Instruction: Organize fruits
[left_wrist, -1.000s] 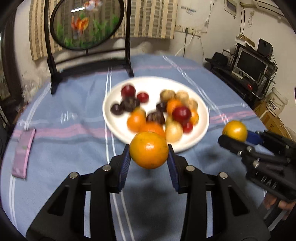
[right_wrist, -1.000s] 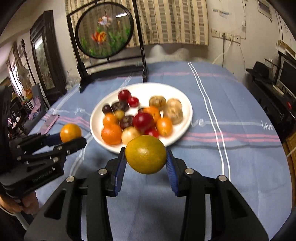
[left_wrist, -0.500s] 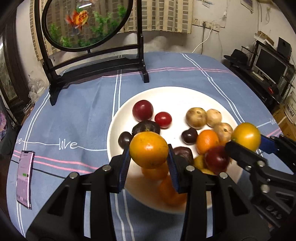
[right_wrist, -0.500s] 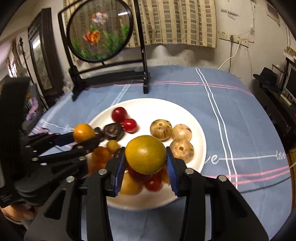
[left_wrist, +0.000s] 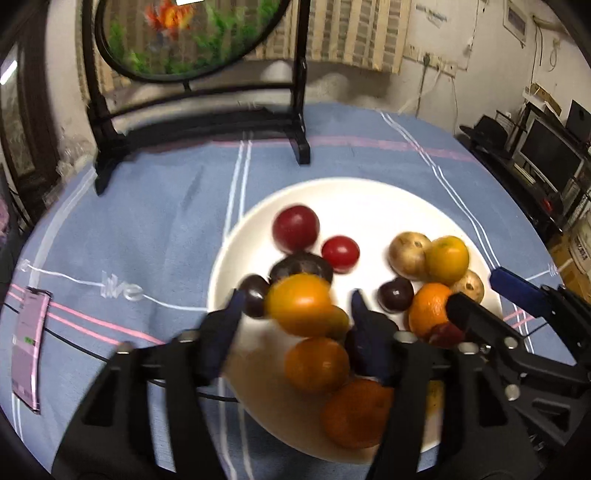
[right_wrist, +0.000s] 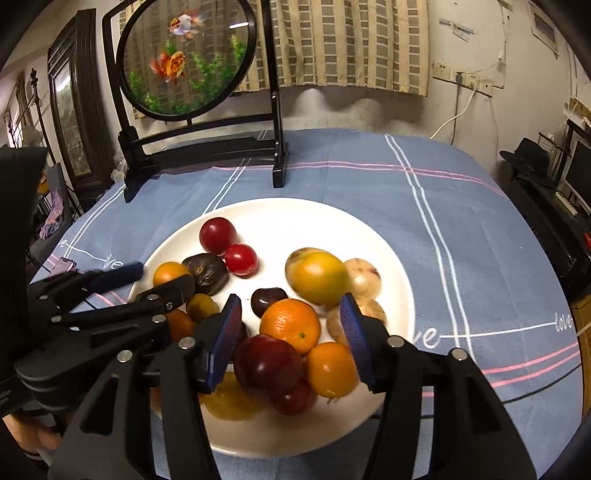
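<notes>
A white plate (left_wrist: 369, 199) (right_wrist: 369, 236) on the blue cloth holds several oranges, red and dark plums and tan fruits. My left gripper (left_wrist: 295, 314) is open over the plate's left part; the orange (left_wrist: 299, 304) it held sits between its spread fingers, free of the pads, among the other fruit. My right gripper (right_wrist: 290, 325) is open over the plate's near right; the yellow-green orange (right_wrist: 319, 277) it held lies on the tan fruits just beyond its fingers. Each gripper shows in the other's view, the right one (left_wrist: 491, 291) and the left one (right_wrist: 147, 280).
A round goldfish screen on a black stand (left_wrist: 295, 122) (right_wrist: 277, 140) stands behind the plate. A pink phone (left_wrist: 27, 350) lies at the table's left edge. A desk with monitors (left_wrist: 546, 155) is off to the right.
Both grippers moved forward over the plate and opened. The left one let go of its orange and the right one its yellow-green orange, which now rest among the fruit.
</notes>
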